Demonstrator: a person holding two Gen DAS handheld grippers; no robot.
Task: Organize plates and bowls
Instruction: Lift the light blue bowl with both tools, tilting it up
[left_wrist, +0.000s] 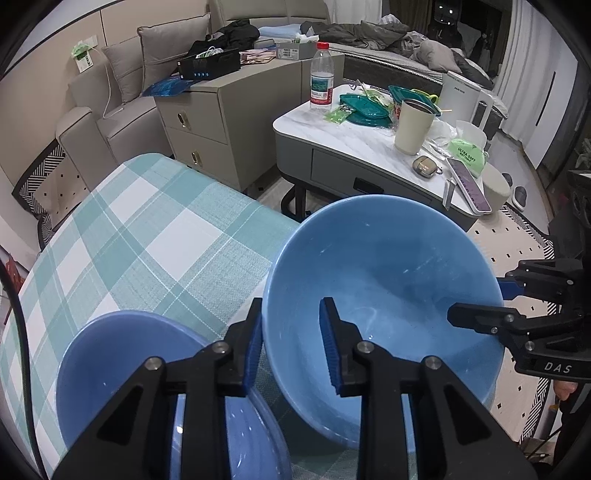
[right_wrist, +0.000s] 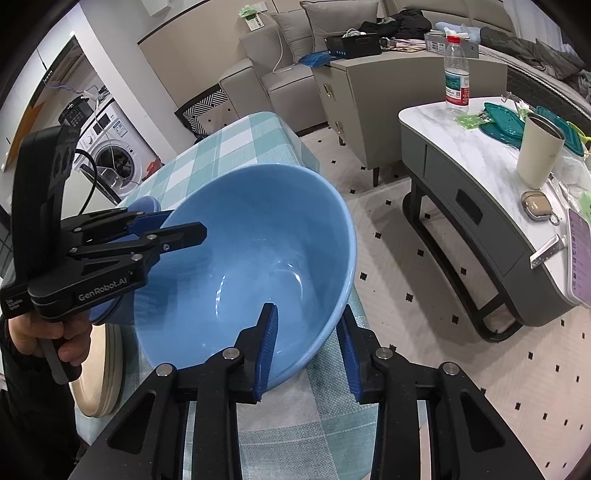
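Observation:
A large blue bowl (left_wrist: 384, 280) is held tilted above the checked table, with both grippers straddling its rim. My left gripper (left_wrist: 291, 343) has one finger inside and one outside the bowl's left rim. My right gripper (right_wrist: 308, 350) straddles the opposite rim of the same bowl (right_wrist: 243, 258); it shows in the left wrist view (left_wrist: 476, 299) at the right. A second blue bowl (left_wrist: 122, 365) sits on the table, low left, beside my left gripper. A beige plate (right_wrist: 99, 373) stands on edge at the left, under the left gripper (right_wrist: 166, 229).
The table wears a teal checked cloth (left_wrist: 147, 236). A marble coffee table (left_wrist: 354, 136) to the right holds a water bottle (left_wrist: 322, 77), a cream cup (left_wrist: 412, 127), teal lids and a phone. A beige cabinet (left_wrist: 221, 122) and sofa stand behind.

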